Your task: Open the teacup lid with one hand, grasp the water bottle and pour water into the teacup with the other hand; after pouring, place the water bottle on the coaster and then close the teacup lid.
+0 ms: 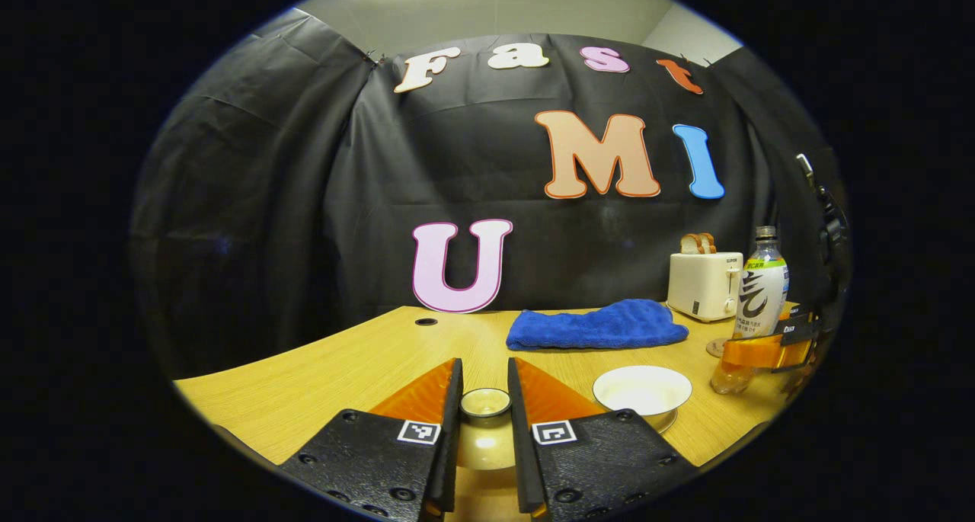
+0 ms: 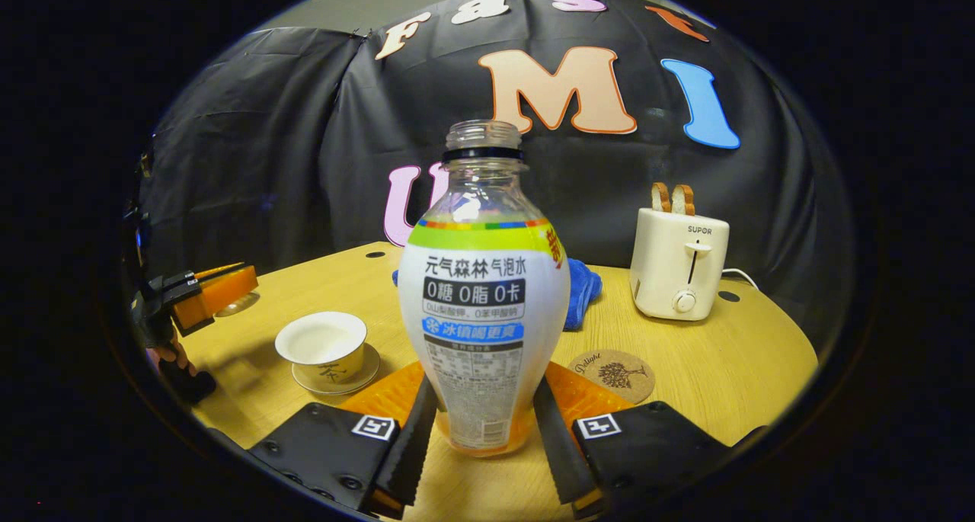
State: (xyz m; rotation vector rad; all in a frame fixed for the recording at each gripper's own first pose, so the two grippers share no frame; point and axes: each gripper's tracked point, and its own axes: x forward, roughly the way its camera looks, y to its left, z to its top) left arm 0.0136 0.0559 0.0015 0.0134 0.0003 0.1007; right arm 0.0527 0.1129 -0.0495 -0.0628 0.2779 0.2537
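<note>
- The water bottle [image 2: 484,293] stands upright, long axis vertical, its uncapped neck pointing up; in the right gripper view it sits on the wooden table [image 2: 731,362] between the fingers of the right gripper [image 2: 484,430].
- Both fingers of that gripper press against the bottle's lower body, one on each side, gripping it.
- In the left gripper view the same bottle [image 1: 758,293] shows at the far right, upright, with the right gripper [image 1: 762,352] clasped across its lower part.
- The left gripper [image 1: 485,411] holds the teacup lid [image 1: 485,423] between its fingers, knob upward; the fingers stand close on either side of the knob, closed on it.
- The right gripper view shows the left gripper [image 2: 217,289] from afar at the left edge; the lid there is too small to make out clearly.
- The teacup [image 2: 321,345] stands open on its saucer [image 2: 335,381], left of the bottle; in the left gripper view the cup [image 1: 642,390] lies right of the fingers.
- The round cork coaster [image 2: 612,375] lies just right of the bottle in the right gripper view; in the left gripper view little more than its edge [image 1: 716,347] peeks beside the bottle.
- A blue towel [image 1: 594,325] and a toaster [image 2: 679,263] with bread slices sit farther back.
</note>
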